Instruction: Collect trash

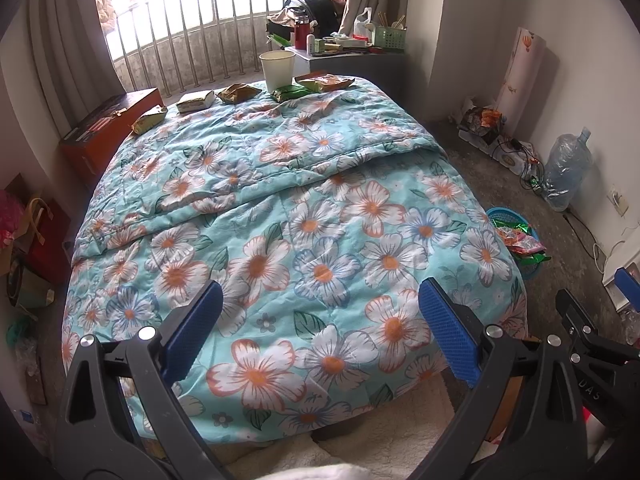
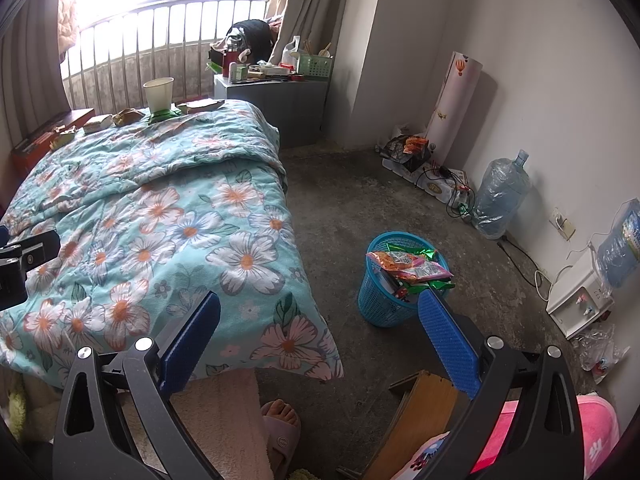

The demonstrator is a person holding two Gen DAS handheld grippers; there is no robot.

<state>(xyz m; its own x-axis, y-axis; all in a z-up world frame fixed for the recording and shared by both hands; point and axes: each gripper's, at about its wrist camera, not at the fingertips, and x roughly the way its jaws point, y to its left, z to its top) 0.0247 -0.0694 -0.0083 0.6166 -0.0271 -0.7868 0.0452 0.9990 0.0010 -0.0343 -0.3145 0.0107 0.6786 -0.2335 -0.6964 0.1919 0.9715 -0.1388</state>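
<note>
Left gripper (image 1: 320, 328): jaws spread wide, nothing between the blue pads (image 1: 192, 328), poised above the near end of the floral quilt (image 1: 280, 208). Right gripper (image 2: 320, 340): likewise wide open and empty, hanging over the quilt's corner and the bare concrete floor (image 2: 340, 200).

Trash still on the bed: 5 snack wrappers strung along the far edge — a yellow wrapper (image 1: 149, 119), a pale packet (image 1: 195, 101), a gold wrapper (image 1: 236, 92), a green wrapper (image 1: 289, 92), an orange-and-green packet (image 1: 326, 82) — with a white paper cup (image 1: 277, 67) standing among them.

Blue basket (image 2: 384, 308) on the floor beside the bed, already heaped with wrappers (image 2: 408, 266). Slippered foot (image 2: 282, 420) at the bottom of the right view.
</note>
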